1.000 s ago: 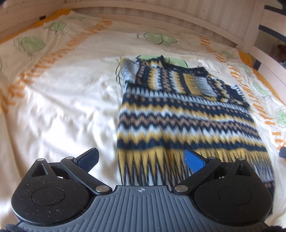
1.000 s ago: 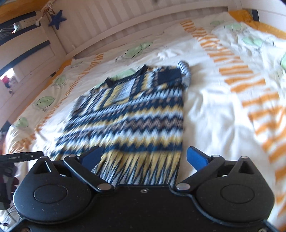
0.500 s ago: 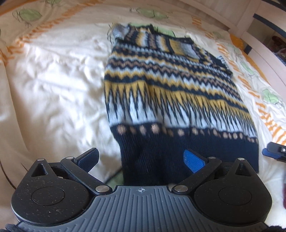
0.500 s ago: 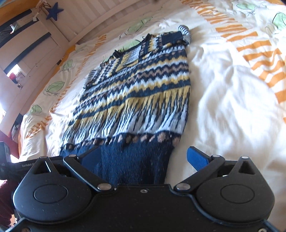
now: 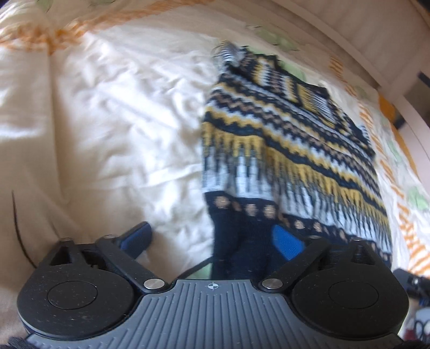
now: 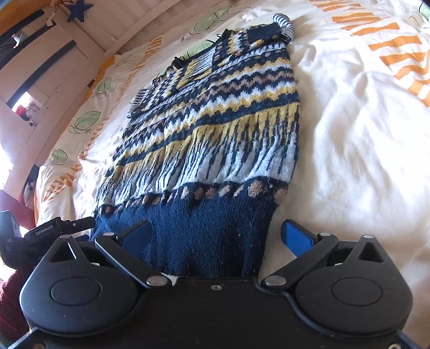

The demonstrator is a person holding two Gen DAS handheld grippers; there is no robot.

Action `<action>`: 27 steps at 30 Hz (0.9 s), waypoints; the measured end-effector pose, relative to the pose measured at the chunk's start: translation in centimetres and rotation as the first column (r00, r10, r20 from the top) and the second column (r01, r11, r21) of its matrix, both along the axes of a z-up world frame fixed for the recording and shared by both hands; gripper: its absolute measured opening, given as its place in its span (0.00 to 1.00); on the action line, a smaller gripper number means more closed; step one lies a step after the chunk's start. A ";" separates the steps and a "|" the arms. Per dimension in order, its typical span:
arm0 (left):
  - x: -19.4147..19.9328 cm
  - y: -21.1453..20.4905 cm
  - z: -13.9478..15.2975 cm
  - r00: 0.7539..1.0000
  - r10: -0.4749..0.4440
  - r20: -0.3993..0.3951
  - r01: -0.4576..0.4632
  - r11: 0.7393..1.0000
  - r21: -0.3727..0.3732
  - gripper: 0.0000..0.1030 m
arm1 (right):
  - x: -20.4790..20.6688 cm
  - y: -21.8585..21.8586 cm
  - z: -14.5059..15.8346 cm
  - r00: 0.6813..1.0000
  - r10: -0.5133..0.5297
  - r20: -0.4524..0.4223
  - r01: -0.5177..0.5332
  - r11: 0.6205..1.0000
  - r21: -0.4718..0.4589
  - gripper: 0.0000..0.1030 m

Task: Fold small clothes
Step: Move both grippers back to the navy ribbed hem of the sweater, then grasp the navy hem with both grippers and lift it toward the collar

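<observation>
A small knitted sweater (image 5: 290,150) with navy, yellow, white and tan zigzag bands lies flat on the bed, its navy hem nearest me; it also shows in the right wrist view (image 6: 215,128). My left gripper (image 5: 212,239) is open at the hem's left corner, the navy hem lying between its blue pads. My right gripper (image 6: 217,236) is open at the hem's right corner, with the navy hem (image 6: 199,231) between its pads. Neither gripper has closed on the fabric. The far sleeves look folded in.
The bed has a white duvet (image 5: 107,128) with orange stripes and green leaf prints. A white slatted bed frame (image 6: 166,18) runs along the far side. The other gripper's tip (image 6: 59,228) shows at the left of the right wrist view.
Both grippers have pulled back along the sweater toward its hem and dropped lower. The navy hem now lies between both sets of open pads. The left view has swung left.
</observation>
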State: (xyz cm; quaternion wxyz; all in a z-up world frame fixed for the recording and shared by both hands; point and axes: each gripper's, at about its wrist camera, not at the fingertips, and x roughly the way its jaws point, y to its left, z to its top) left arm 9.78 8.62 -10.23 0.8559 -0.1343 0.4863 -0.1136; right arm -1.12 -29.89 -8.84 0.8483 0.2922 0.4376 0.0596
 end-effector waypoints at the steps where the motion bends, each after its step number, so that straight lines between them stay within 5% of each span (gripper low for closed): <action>1: 0.1 0.0 0.0 1.000 0.009 -0.002 -0.009 1.000 0.017 0.75 | 0.1 0.0 0.0 1.000 0.002 -0.001 -0.002 1.000 0.000 1.00; 7: 0.5 -1.8 -0.2 0.998 -0.063 0.019 0.061 0.994 0.090 0.70 | 0.4 0.3 -0.2 1.000 0.006 0.006 -0.006 1.000 -0.008 1.00; 16: 0.9 -2.0 -0.2 0.995 -0.092 0.030 0.090 0.993 0.074 0.67 | 1.0 0.7 -0.5 0.999 0.014 0.030 -0.014 1.000 0.000 1.00; 19: 0.7 -2.0 -0.1 0.995 -0.093 0.040 0.090 0.993 0.073 0.59 | 1.1 0.8 -0.6 0.999 0.014 0.038 -0.014 1.000 0.004 1.00; 22: 0.6 -2.2 0.1 0.991 -0.124 0.047 0.123 0.992 0.037 0.34 | 1.0 0.6 -0.7 0.999 0.010 0.043 -0.011 1.000 0.015 1.00; 27: 0.6 -2.7 -0.2 0.989 -0.141 0.038 0.139 0.989 0.040 0.34 | 0.9 0.4 -0.8 0.999 0.000 0.051 -0.002 0.999 0.036 1.00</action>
